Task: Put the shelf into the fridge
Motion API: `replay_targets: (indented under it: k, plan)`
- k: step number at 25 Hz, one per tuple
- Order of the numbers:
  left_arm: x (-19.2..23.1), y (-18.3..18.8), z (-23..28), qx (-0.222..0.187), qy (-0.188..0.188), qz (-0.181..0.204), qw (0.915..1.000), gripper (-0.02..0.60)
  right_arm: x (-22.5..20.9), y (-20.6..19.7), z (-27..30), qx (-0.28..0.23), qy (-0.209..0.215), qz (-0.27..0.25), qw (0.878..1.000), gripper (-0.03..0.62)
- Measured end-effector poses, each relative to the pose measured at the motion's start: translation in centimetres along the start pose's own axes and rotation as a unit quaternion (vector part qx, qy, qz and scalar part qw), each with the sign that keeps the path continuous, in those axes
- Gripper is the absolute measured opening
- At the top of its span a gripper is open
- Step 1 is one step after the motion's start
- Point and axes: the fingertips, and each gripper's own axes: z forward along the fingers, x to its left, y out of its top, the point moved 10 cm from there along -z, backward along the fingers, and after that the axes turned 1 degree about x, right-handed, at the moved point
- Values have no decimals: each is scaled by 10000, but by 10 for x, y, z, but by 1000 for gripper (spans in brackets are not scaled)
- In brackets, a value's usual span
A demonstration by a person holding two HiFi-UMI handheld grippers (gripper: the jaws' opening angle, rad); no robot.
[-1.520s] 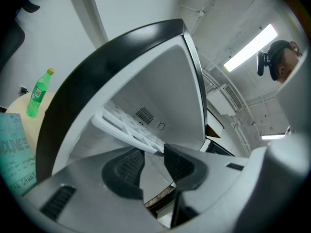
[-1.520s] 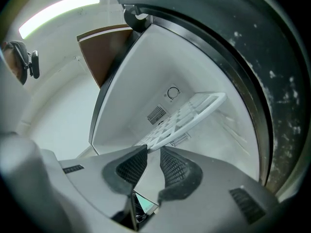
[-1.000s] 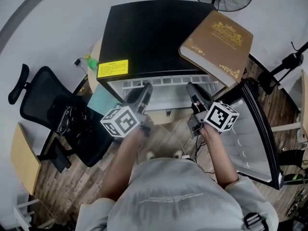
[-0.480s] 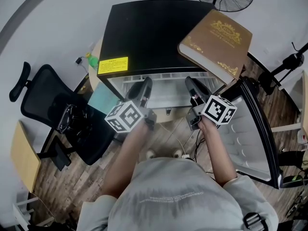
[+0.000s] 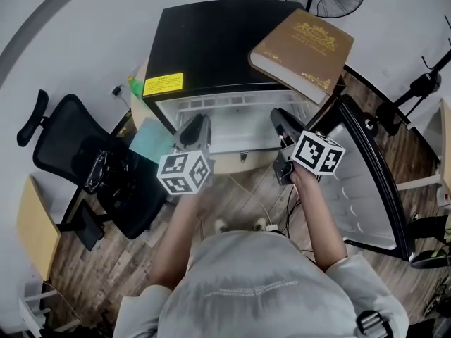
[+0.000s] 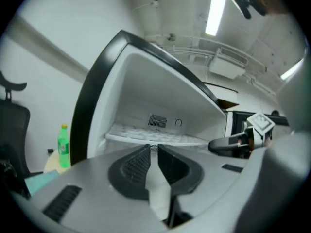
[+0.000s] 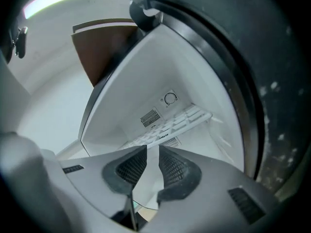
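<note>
One change: left gripper (image 5: 196,124) (rolled, jaws just closing) on shelf (image 5: 243,132).

Left gripper (image 6: 153,148) just clamped, right gripper (image 7: 152,148) clamped

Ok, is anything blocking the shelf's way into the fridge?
Nothing visible does. The door stands wide open, and the shelf already spans the fridge wall to wall, reaching back to below the vent. The book lies on the fridge's top, outside the opening.
</note>
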Motion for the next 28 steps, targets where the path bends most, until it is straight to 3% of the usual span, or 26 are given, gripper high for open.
replay_targets:
  k: [9,15,21,25,28]
  plan:
    - [-19,18,-35,-4,-85,1111,9938,23,26,8,-48,50,-137,-1336,9909,21]
    - [-40,50,-63,-207,-493,1622,9853,18,55,20,-81,-104,-269,-2611,9649,15]
    - [-62,81,-93,-461,-581,2397,9680,18,87,29,-105,-350,27,-3621,9315,15]
    - [-74,92,-110,-499,-562,3001,9509,18,100,36,-118,-469,179,-3957,9170,15]
    - [-78,98,-120,-535,-516,3218,9439,18,108,40,-125,-509,241,-4177,9069,15]
